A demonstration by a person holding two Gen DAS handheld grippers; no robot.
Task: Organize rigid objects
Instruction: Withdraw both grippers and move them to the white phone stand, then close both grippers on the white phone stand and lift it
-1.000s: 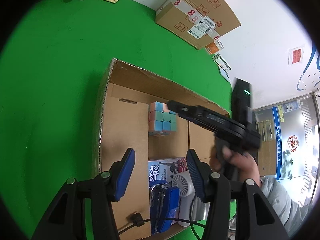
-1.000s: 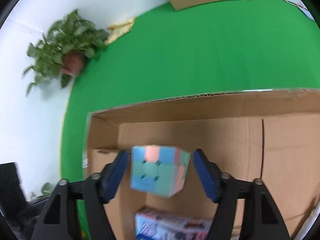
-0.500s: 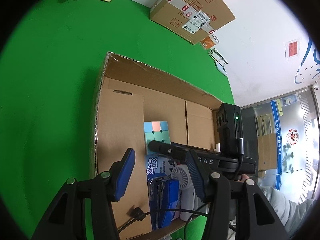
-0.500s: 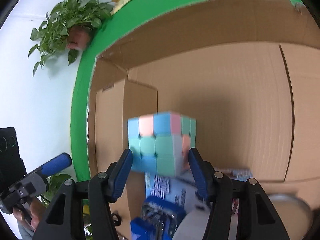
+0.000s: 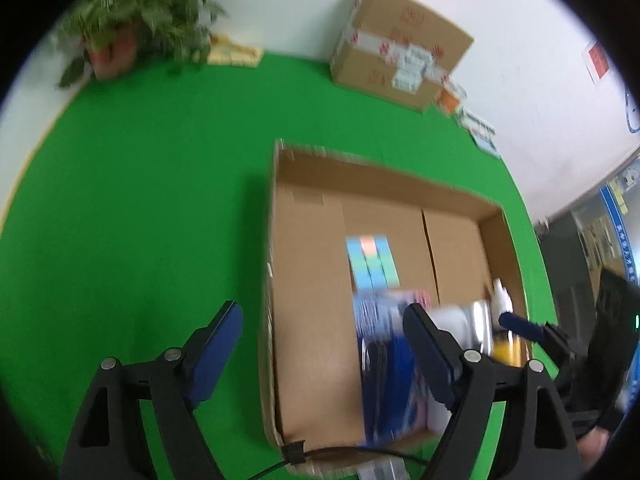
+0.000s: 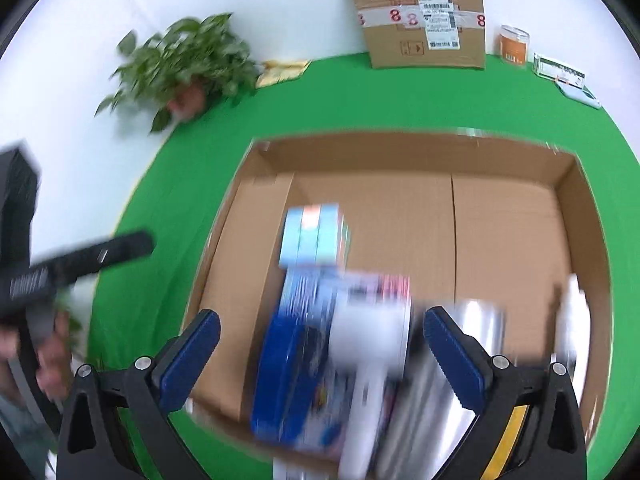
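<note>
A pastel puzzle cube [image 5: 370, 262] [image 6: 314, 236] lies on the floor of the open cardboard box [image 5: 308, 320] [image 6: 512, 220], free of both grippers. Nearer in the box are a blue printed carton [image 6: 308, 300], a blue stapler [image 6: 284, 372], a white hand fan [image 6: 372, 340] and a silver cylinder [image 6: 476, 332], all blurred. My right gripper [image 6: 322, 322] hovers above these things, its jaws opening wide with nothing gripped. My left gripper [image 5: 322, 320] hangs over the box's left wall, jaws opening, with nothing held. The right gripper's blue tip [image 5: 520, 326] shows at the right edge.
A green mat [image 5: 160, 200] covers the surface. A potted plant [image 6: 188, 72], a taped cardboard carton [image 6: 420, 16], an orange jar [image 6: 514, 44] and small packets [image 6: 564, 76] stand along the far white wall. A black cable [image 5: 296, 450] hangs over the box's near edge.
The right gripper let go of the cube, which now rests in the box, and pulled back and up. Both pairs of jaws widened. The left gripper drew back, so the plant came into view.
</note>
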